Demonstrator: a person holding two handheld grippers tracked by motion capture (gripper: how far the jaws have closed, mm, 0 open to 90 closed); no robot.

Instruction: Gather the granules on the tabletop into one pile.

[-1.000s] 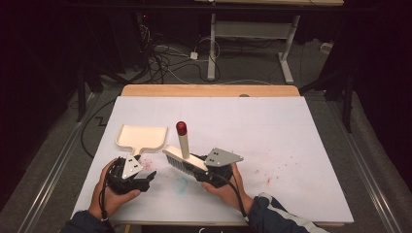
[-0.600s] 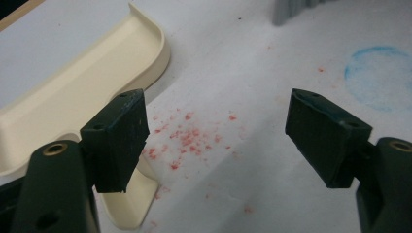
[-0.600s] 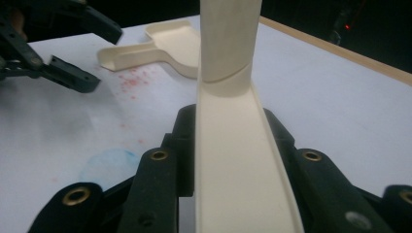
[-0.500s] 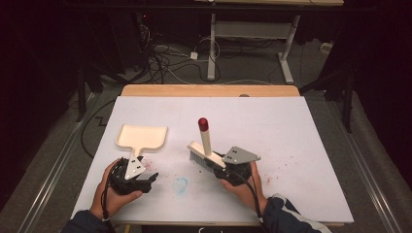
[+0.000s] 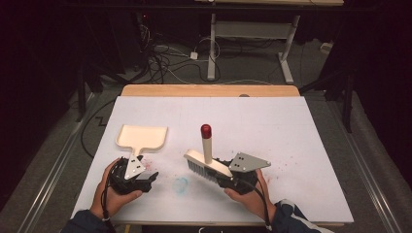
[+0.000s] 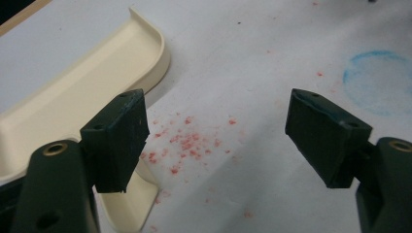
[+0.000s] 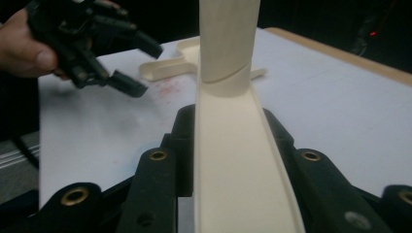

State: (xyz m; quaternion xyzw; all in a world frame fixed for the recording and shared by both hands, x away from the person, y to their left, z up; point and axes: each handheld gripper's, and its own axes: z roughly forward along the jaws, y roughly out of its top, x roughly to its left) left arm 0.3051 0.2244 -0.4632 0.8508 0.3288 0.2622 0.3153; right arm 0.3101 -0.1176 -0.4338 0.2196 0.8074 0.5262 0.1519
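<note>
On the white table (image 5: 291, 145), the right gripper (image 5: 232, 175) is clamped on the head of a cream brush (image 5: 208, 162), its jaws pressed to both sides of the block, bristles facing the near-left and the red-tipped handle (image 5: 206, 130) standing up. The left gripper (image 5: 145, 178) rests with its jaws spread wide and nothing between them, just beside the stem of the cream dustpan (image 5: 142, 137), which lies flat at the table's left. Red crumbs (image 6: 187, 143) lie scattered between its jaws, and a faint blue ring (image 5: 180, 184), perhaps a stain, marks the table between the two grippers.
</note>
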